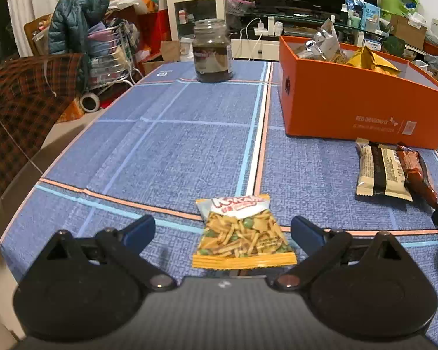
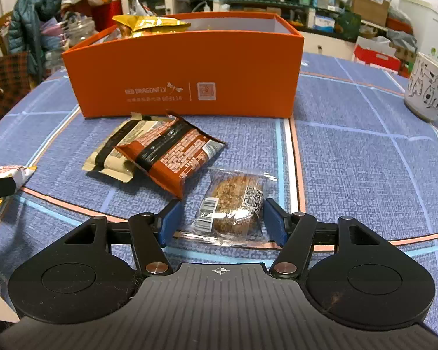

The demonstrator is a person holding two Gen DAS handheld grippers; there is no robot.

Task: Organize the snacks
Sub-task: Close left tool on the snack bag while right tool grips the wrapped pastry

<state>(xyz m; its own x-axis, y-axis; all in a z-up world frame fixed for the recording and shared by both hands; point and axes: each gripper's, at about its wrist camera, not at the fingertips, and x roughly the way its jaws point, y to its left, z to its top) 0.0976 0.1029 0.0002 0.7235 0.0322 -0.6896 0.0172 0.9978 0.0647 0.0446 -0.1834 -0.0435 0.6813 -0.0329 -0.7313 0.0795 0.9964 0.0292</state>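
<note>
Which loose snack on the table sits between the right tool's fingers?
The clear-wrapped round cookie, lying between the open right tool. The beige bar and red-brown packet lie farther ahead, nearer the orange box.

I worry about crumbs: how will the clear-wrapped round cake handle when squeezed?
The round cake looks crumbly, so a hard pinch from the right hand-held gripper may break it. Its glossy loose film probably slides and crinkles. It seems light.
</note>
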